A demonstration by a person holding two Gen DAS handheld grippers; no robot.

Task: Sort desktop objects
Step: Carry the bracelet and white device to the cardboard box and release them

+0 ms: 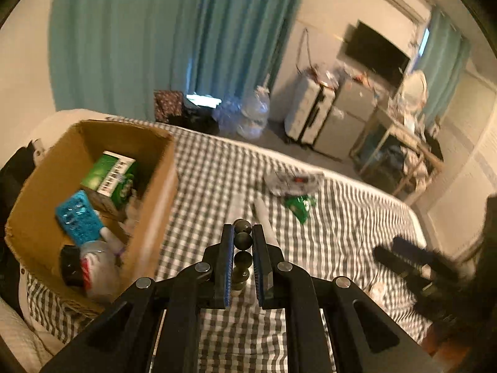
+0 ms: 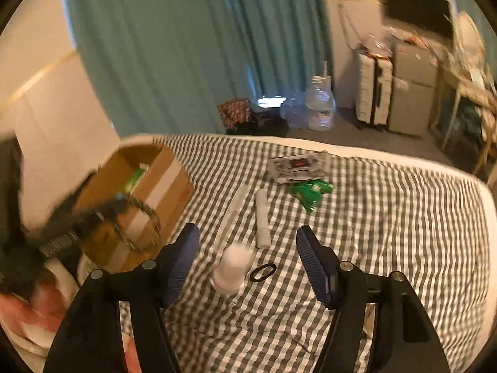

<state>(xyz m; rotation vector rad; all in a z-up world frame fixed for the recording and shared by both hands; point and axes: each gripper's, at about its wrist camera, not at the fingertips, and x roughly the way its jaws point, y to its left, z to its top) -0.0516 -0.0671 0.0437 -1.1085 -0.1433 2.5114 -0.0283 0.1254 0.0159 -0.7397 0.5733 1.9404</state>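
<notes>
round dark beads (image 1: 242, 242) sit clenched in left hand-held gripper (image 1: 243, 233); right hand-held gripper (image 2: 248, 239) released.

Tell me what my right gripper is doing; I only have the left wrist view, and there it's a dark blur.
Observer: The right gripper is open, with nothing pressed between its pads.
Operator: What's in front of it?
Observer: A small white bottle on the checked cloth, apparently upright, with a black ring beside it.
Operator: And my bead string?
Observer: Seen from the right wrist, the bead string hangs as a loop from the left gripper, in front of the cardboard box.
</notes>
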